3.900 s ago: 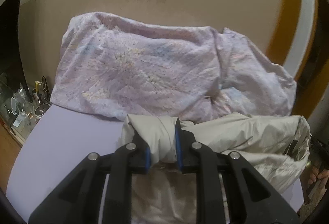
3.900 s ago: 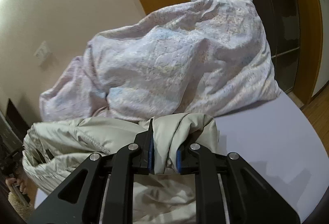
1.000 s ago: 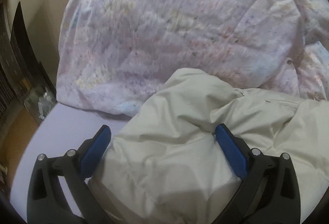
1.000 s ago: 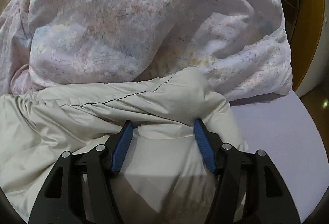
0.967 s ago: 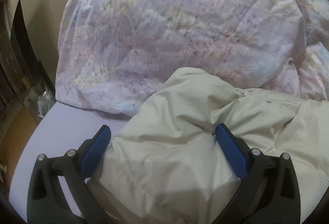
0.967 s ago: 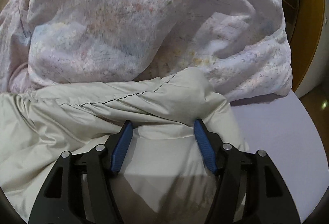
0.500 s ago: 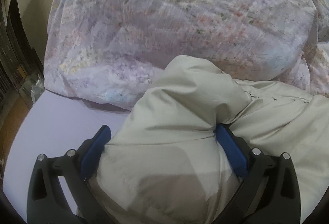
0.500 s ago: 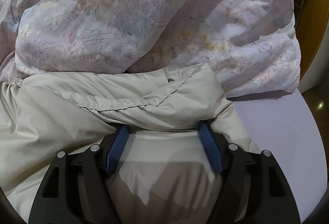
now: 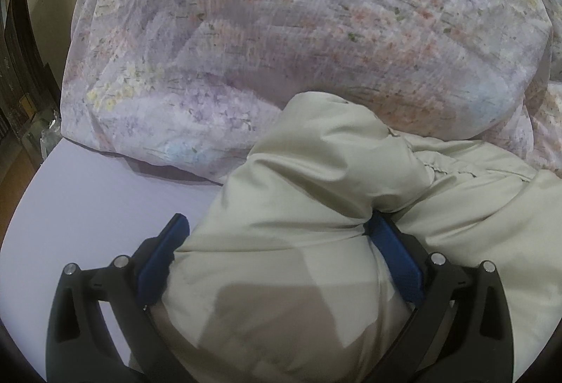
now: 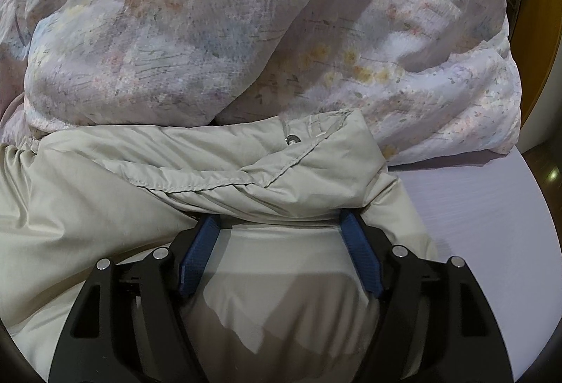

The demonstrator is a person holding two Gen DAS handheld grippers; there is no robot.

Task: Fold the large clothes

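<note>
A puffy beige jacket (image 9: 316, 172) lies on a lavender bed sheet (image 9: 87, 193), its far edge against a floral duvet. My left gripper (image 9: 277, 235) is open, its blue pads spread wide on either side of the jacket's left end, which bulges between them. In the right wrist view the jacket (image 10: 210, 165) shows a folded hem with a metal snap (image 10: 291, 139). My right gripper (image 10: 277, 225) is open too, its pads straddling the jacket's right end. The fingertips are partly hidden under the fabric.
A large floral lavender duvet (image 9: 298, 32) is heaped behind the jacket and fills the far side in both views (image 10: 246, 25). Bare sheet (image 10: 474, 200) lies to the right. Dark furniture (image 9: 17, 67) stands beyond the bed's left edge; a wooden frame (image 10: 544, 32) stands at the right.
Both grippers, shut on the jacket 3.9 s ago, have let go and stand open. Over the last second both moved forward, closer to the duvet, pushing the jacket toward it.
</note>
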